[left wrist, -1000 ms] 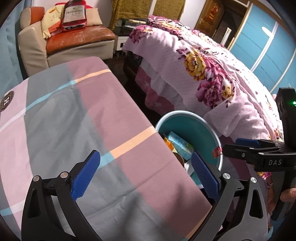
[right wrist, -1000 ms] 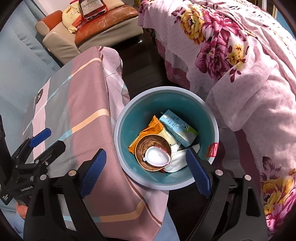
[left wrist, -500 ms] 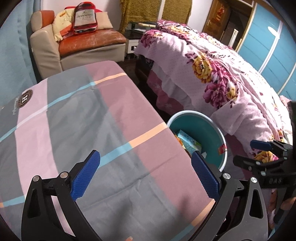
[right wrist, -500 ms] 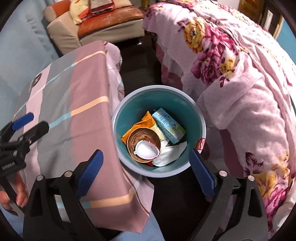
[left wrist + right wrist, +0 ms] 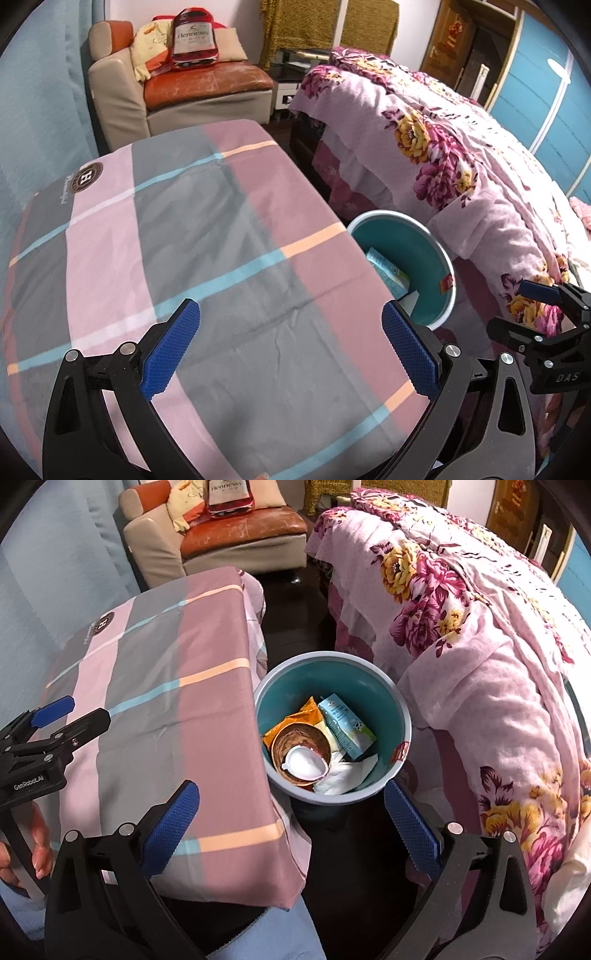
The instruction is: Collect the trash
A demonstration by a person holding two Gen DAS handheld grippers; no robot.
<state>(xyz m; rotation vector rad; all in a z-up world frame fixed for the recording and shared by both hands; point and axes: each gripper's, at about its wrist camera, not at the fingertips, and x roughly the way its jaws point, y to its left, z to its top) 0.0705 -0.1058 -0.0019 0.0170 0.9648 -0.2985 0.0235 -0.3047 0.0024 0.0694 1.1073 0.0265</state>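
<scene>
The trash sits in the bin [image 5: 402, 716], centre of the right wrist view: a brown bowl [image 5: 301, 744] with a white lid [image 5: 304, 764] in it, an orange wrapper [image 5: 310, 716], a carton [image 5: 345, 727] and white paper [image 5: 347, 775]. The left wrist view, from lower and further left, shows only the bin's far inner wall [image 5: 402, 240] and a bit of the carton [image 5: 388, 267], at right of centre; the worktop edge hides the rest. The bin stands on the floor between the checked worktop [image 5: 147, 686] on its left and the flowered bed [image 5: 480, 646] on its right. The right hand-held gripper [image 5: 291, 823] has just been opening and is spread wide with nothing between its blue pads, at the bottom of its frame below the bin. The left hand-held gripper [image 5: 291, 349] is also released and empty, over the worktop [image 5: 184, 221]. Only the right view shows fingers [image 5: 37, 834] on the left handle, lower left. A sofa [image 5: 199, 85] with a large bottle [image 5: 194, 38] stands at upper left in both
</scene>
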